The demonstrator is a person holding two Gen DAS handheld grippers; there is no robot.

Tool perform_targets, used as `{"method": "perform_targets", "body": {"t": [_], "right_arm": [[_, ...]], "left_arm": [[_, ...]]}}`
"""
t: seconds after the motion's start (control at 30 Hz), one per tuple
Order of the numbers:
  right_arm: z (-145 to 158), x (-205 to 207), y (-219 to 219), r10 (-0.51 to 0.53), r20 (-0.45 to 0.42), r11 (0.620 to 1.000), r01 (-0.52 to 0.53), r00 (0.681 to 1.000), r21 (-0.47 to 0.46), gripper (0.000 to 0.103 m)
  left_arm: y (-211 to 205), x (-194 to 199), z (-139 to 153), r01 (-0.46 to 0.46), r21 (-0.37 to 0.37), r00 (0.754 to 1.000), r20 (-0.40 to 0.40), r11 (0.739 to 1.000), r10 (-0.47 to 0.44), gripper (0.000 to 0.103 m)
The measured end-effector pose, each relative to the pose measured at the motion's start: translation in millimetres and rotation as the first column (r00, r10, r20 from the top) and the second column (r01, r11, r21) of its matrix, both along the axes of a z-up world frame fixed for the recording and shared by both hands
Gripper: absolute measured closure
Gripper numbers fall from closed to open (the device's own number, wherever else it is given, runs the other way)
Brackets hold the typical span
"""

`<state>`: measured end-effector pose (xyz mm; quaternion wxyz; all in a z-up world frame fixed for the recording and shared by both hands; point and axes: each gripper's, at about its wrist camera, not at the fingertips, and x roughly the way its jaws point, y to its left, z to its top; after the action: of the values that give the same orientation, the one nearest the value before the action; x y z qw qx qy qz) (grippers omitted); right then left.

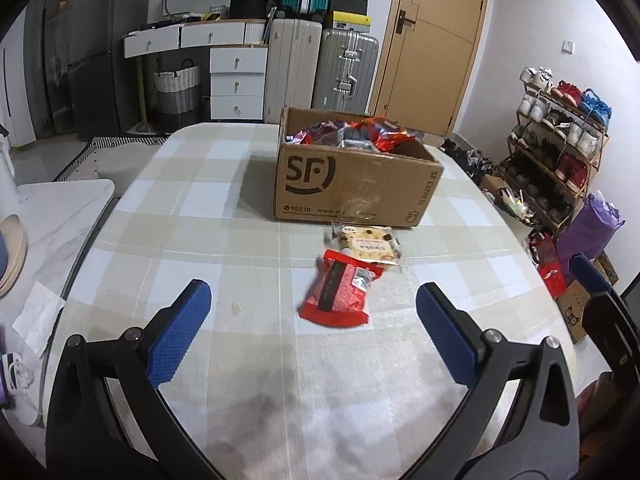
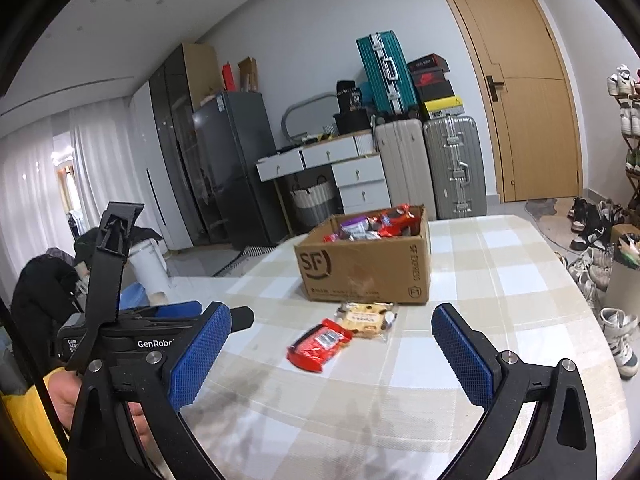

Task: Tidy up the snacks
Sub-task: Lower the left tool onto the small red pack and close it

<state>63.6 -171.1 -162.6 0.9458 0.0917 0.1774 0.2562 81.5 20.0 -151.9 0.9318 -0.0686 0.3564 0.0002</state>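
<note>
While both grippers hang above the near edge of the checked tablecloth [image 1: 192, 208], neither touches a snack. Left gripper [image 1: 314, 322]: blue ribbed pads spread wide, nothing between them. Right gripper [image 2: 330, 354]: likewise wide apart and empty; in its view the left gripper's black body sits at 9 o'clock, gripped by a hand [image 2: 66, 390] with a yellow sleeve. Red snack packet [image 1: 340, 292]: glossy red wrapper with a dark band and a grey-white label, lying flat and skewed, toward 12 o'clock from the left gripper. Its upper corner overlaps a pale biscuit packet [image 1: 370, 242], clear film over cream contents with dark specks, which lies just at 6 o'clock of the cardboard box [image 1: 352, 184]. Box: brown, open-topped, printed "SF" and "95338", standing at the middle of the table, heaped with red, purple and silver wrappers [image 1: 360, 134]. Packets inside too jumbled to count. From the right wrist view the two loose packets lie at 12 o'clock, the box beyond them.
</note>
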Motion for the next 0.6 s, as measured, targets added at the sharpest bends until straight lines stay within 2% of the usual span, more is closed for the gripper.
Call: {"method": "perform_targets", "body": {"t": [0.2, 0.4, 0.53, 0.6], "right_arm": [[-14.5, 33.2, 4.5, -0.015, -0.024, 1.0, 0.015, 1.0, -0.027, 0.001], [-26.1, 69.4, 14.1, -0.034, -0.068, 0.996, 0.029, 0.997, -0.083, 0.001], [-35.2, 90.5, 21.3, -0.031, -0.099, 0.993, 0.019, 0.995, -0.119, 0.001], [-40.0, 100.7, 24.2, -0.031, -0.118, 0.991, 0.015, 0.993, -0.13, 0.001]], "left_arm": [[3.1, 46.6, -32.2, 0.012, 0.013, 0.999, -0.042, 1.0, -0.012, 0.001], [3.9, 94.5, -67.1, 0.034, 0.046, 0.991, -0.129, 0.998, -0.028, 0.001], [3.7, 113.7, -84.9, 0.05, 0.013, 0.986, -0.16, 0.999, -0.048, 0.004], [0.8, 124.0, -93.5, 0.074, 0.014, 0.98, -0.185, 0.997, -0.07, 0.009]]}}
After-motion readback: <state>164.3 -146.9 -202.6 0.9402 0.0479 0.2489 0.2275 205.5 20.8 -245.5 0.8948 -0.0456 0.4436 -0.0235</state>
